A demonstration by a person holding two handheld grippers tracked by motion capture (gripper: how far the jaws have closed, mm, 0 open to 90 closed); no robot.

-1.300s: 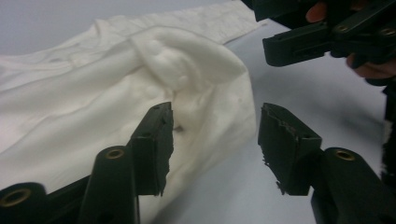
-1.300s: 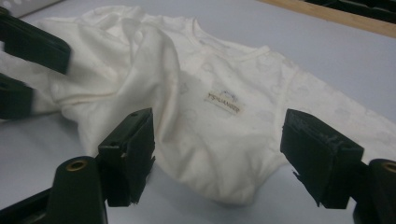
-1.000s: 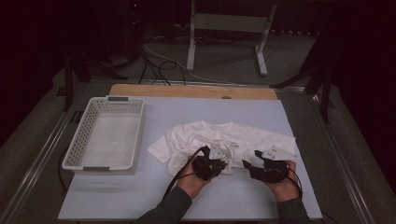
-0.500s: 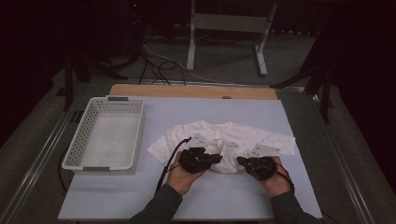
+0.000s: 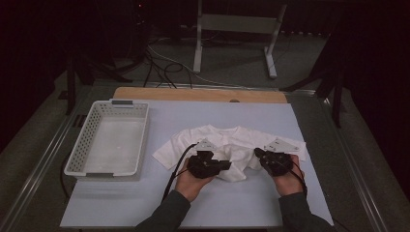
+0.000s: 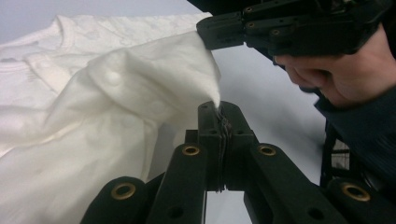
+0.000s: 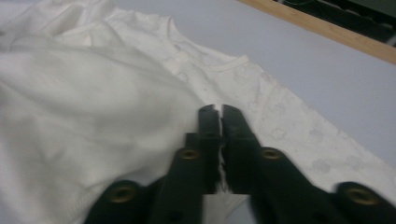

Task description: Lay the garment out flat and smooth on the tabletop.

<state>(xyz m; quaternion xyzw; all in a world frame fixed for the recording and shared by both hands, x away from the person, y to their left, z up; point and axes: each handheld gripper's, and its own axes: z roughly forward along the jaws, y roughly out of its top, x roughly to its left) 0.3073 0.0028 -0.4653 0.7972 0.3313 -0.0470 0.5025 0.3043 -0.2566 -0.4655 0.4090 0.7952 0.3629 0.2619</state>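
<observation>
**Folding the white shirt: hem pinched, fold only starting**

Working a white T-shirt (image 5: 227,147) on the pale blue surface (image 5: 203,208), near the front edge, just right of the white basket (image 5: 109,140). Lying mostly flat, neckline pointing away, sleeves spread to each side. Lower hem lifting off the surface and bunching between the two grippers.

Left gripper (image 5: 223,165) clamping the hem: jaws pressed together with a peak of white cloth caught between the tips, plainly seen in the left gripper view (image 6: 219,109). Right gripper (image 5: 258,153) doing the same on the other side: jaws closed on a thin edge of fabric at (image 7: 218,116), the shirt's collar and printed front spreading out beyond.

Judging progress: early going. Grasp secured on both sides of the hem, cloth raised and doubling slightly toward the middle, but no clean fold laid down yet. Sleeves not tucked, body not halved, nothing sitting in the basket. Remaining, most likely: carrying the hem up over the chest, flattening, folding again, then moving the bundle across to the basket.
</observation>
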